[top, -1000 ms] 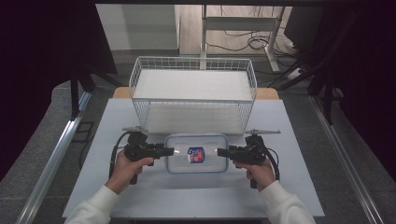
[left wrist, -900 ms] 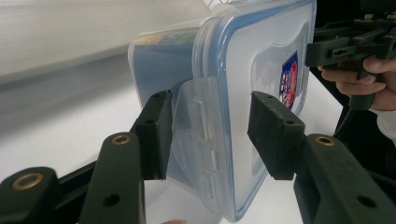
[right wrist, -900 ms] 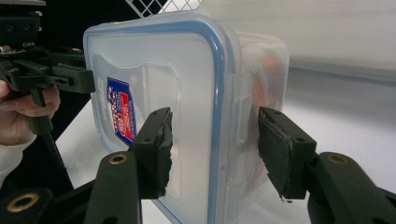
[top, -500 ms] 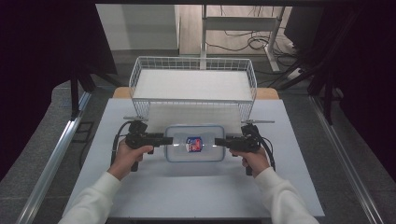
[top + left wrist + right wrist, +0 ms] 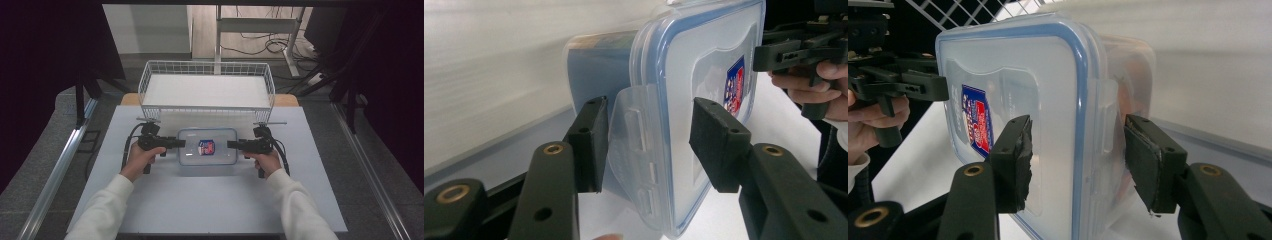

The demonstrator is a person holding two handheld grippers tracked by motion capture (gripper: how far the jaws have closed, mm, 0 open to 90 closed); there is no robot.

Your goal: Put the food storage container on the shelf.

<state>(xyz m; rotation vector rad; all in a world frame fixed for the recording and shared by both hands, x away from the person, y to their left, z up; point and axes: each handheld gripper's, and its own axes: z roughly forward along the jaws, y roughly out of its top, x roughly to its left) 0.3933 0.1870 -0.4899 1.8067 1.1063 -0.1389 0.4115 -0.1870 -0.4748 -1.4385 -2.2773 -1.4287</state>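
Observation:
A clear plastic container point(image 5: 220, 152) with a blue-rimmed lid and a red and blue label point(image 5: 206, 147) lies between my two grippers on the white table, just in front of the wire basket. My left gripper point(image 5: 182, 143) is at its left end; in the left gripper view the jaws point(image 5: 649, 120) straddle the end latch flap point(image 5: 636, 135), one over the lid, one under the body. My right gripper point(image 5: 230, 144) holds the right end the same way point(image 5: 1079, 130). Whether the container rests on the table I cannot tell.
A white wire basket point(image 5: 206, 63) with a pale liner stands at the table's far edge, close behind the container. The white table point(image 5: 200, 200) stretches toward the person. Metal rails run along both sides, and a stand with cables is on the floor beyond.
Both hands and the container between them have moved away from the person, toward the wire basket. The jaws keep the same spacing.

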